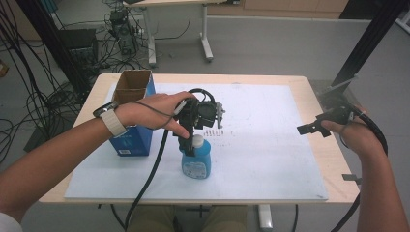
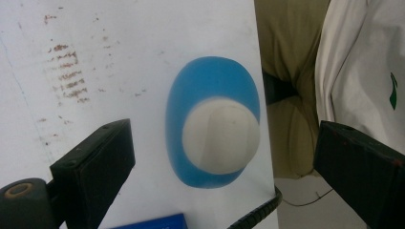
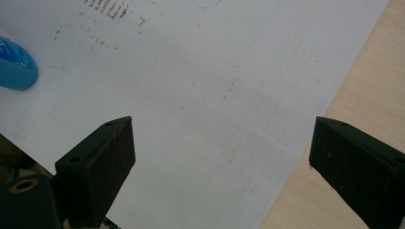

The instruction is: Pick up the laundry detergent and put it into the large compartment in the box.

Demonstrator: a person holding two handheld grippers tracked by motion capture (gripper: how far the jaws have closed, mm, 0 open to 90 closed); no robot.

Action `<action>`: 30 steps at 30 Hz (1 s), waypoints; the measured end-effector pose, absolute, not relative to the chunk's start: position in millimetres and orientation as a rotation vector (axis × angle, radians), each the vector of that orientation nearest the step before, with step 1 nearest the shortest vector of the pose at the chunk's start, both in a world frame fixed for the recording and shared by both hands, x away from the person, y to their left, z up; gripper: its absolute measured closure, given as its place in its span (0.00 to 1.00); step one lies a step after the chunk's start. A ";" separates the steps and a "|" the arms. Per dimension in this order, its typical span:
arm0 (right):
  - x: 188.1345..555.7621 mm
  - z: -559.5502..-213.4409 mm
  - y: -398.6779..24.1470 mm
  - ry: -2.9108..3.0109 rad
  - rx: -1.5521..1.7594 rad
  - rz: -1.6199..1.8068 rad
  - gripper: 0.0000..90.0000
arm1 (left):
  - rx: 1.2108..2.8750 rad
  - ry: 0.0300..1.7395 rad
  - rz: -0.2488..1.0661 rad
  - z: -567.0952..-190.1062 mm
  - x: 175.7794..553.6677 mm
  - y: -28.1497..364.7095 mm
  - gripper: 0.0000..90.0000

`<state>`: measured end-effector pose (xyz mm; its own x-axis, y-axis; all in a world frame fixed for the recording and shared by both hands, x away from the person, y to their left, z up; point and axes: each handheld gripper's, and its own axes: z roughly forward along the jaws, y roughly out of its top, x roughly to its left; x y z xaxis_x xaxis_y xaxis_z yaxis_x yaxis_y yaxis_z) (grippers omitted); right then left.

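Blue bottle [image 1: 196, 163] with a rounded white cap [image 1: 197, 140]: standing upright on the white sheet [image 1: 270, 159] that is covering most of the table, toward the sheet's near-left part; its body is glossy plastic, oval from above, and is carrying a pale printed label on its front. Left gripper [image 1: 189, 145]: hanging directly over the bottle, pointing down, its jaws spread wide and flanking the cap without touching it; in the left gripper view the two black, blocky, matte jaws are standing well apart on either side of the bottle [image 2: 212, 121], the cap [image 2: 220, 135] showing as a smooth off-white dome. Left hand [image 1: 157, 111]: gripping the device from above, wrist bent, forearm reaching in from the bottle's left, a pale watch strap [image 1: 112, 121] circling the wrist. A black cable [image 1: 151, 174] is trailing from the gripper down past the bottle's left toward the near table edge. Blue cardboard box [image 1: 130, 116]: standing just left of the bottle, top open, brown inside. Faint rows of brownish marks [image 1: 217, 132] are lying on the sheet just right of and beyond the bottle. Right gripper [image 1: 314, 126]: held well to the bottle's right, near the sheet's right edge, in the right hand [image 1: 355, 135]; its jaws are gaping wide and holding nothing, over sheet and bare light-wood table [image 3: 363, 81].
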<state>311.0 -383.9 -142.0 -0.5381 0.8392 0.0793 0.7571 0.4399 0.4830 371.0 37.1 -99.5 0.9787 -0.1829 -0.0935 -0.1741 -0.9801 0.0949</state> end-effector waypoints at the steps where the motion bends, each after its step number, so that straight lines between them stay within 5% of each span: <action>1: 310.9 -141.8 -383.8 2.515 1.409 0.708 0.09 | 3.040 -0.274 -0.159 -99.7 371.0 36.9 0.08; 30: 310.3 -141.7 -383.7 2.512 1.409 0.710 0.09 | 3.042 -0.272 -0.163 -101.4 371.5 37.3 0.08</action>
